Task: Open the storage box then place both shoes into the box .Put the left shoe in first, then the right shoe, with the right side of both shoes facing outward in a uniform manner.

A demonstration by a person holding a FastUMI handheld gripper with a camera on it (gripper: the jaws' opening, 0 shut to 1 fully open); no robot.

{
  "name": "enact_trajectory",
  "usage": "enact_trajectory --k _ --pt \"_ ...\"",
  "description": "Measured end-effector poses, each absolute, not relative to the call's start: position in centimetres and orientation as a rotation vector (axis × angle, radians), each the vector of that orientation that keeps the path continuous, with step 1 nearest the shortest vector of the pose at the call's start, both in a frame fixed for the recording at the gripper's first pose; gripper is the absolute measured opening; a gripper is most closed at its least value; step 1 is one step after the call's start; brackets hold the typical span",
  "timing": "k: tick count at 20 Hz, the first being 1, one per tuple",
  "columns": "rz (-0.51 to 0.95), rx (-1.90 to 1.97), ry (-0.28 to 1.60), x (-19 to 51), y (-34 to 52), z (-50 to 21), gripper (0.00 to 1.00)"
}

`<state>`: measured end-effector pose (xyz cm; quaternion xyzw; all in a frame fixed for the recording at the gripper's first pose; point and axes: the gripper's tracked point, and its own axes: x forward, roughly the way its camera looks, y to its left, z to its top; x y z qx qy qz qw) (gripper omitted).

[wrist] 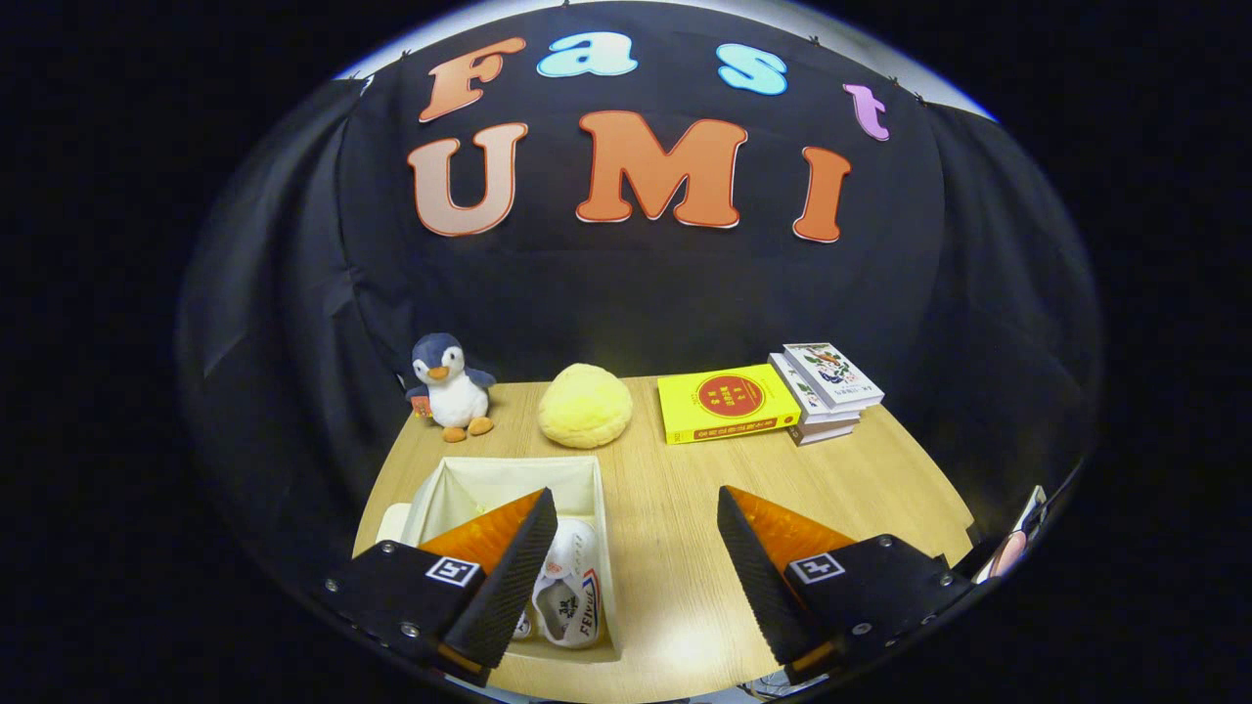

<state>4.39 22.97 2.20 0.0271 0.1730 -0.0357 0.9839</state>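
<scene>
A cream fabric storage box [577,476] stands open on the wooden table [675,548], partly behind my left finger [514,577]. Inside it lies a white shoe [567,587] with red and blue trim, its sole side towards the box's right wall. Part of what may be a second shoe peeks out beside it, mostly hidden by the left finger. My gripper [636,508] is open, with nothing between its fingers, hovering above the table just right of the box. The right finger [758,572] is over bare wood.
At the table's back sit a plush penguin [450,386], a yellow round cushion [585,405], a yellow book [726,405] and a stack of books [827,391]. A flat cream piece [393,523] lies left of the box. Black cloth walls the booth.
</scene>
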Motion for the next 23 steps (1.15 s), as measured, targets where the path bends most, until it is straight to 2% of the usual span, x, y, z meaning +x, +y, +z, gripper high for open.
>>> enact_trajectory --k 11,23 --pt "-0.040 0.060 0.162 3.7 9.8 9.0 0.99" --pt "-0.036 0.052 0.093 3.0 -1.0 8.7 0.99"
